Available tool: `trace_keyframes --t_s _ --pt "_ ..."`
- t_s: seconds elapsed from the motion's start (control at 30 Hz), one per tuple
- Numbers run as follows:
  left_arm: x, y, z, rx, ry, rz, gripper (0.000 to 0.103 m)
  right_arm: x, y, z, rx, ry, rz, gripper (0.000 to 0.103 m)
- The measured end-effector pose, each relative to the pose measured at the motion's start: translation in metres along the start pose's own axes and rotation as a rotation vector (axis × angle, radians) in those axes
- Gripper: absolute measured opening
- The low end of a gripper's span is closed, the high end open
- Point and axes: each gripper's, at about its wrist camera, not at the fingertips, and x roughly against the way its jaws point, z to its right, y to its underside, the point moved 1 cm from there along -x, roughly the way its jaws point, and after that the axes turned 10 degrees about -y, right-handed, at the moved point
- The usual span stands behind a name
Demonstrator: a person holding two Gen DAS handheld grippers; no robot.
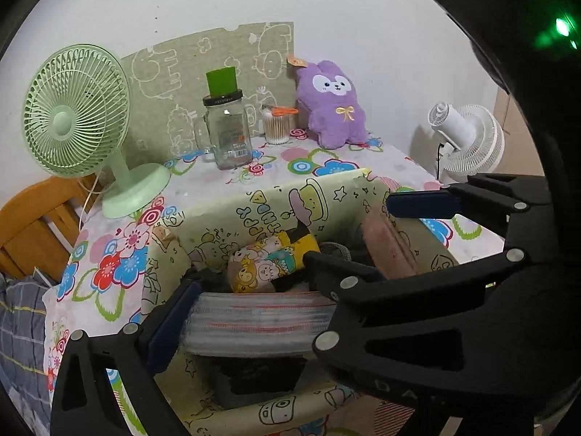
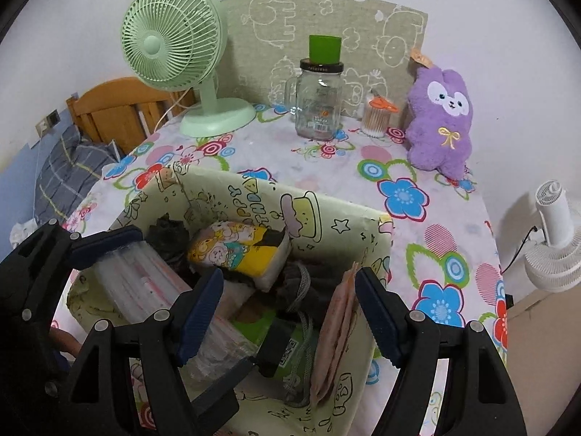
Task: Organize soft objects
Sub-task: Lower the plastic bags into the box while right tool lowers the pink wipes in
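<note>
On the floral-clothed table (image 2: 417, 196), the cartoon-print storage box (image 2: 326, 218) is already crowded. At its left the left gripper (image 1: 250, 287) clamps a clear-wrapped striped pack (image 1: 254, 321) over the rim, beside the cartoon-print soft bundle (image 2: 232, 250); the right gripper (image 2: 290, 309) hangs open, holding nothing, over the pink folded cloth (image 2: 337, 330). Forcing the pack in could crush the bundle or tip the light box.

Fuzzy purple plush toy (image 2: 440, 116), clear glossy glass jar (image 2: 319, 107) — printed cloth tablecloth (image 2: 417, 254), varnished wooden chair (image 2: 116, 109)
</note>
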Motion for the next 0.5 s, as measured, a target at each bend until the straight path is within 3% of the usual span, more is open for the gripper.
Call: trace_keyframes --t_s 0.17,0.3,0.5 --pt "0.003 -0.002 -0.002 0.018 -0.011 0.009 0.103 0.007 -0.001 0.002 -0.024 0.006 0.033 0.077" --pt "0.002 0.0 0.004 -0.018 0.023 0.012 0.103 0.016 0.0 -0.005 0.018 -0.113 0.021 0.078" --pt "0.004 0.0 0.013 -0.075 0.036 0.03 0.103 0.015 -0.002 -0.008 0.091 -0.18 -0.03 0.078"
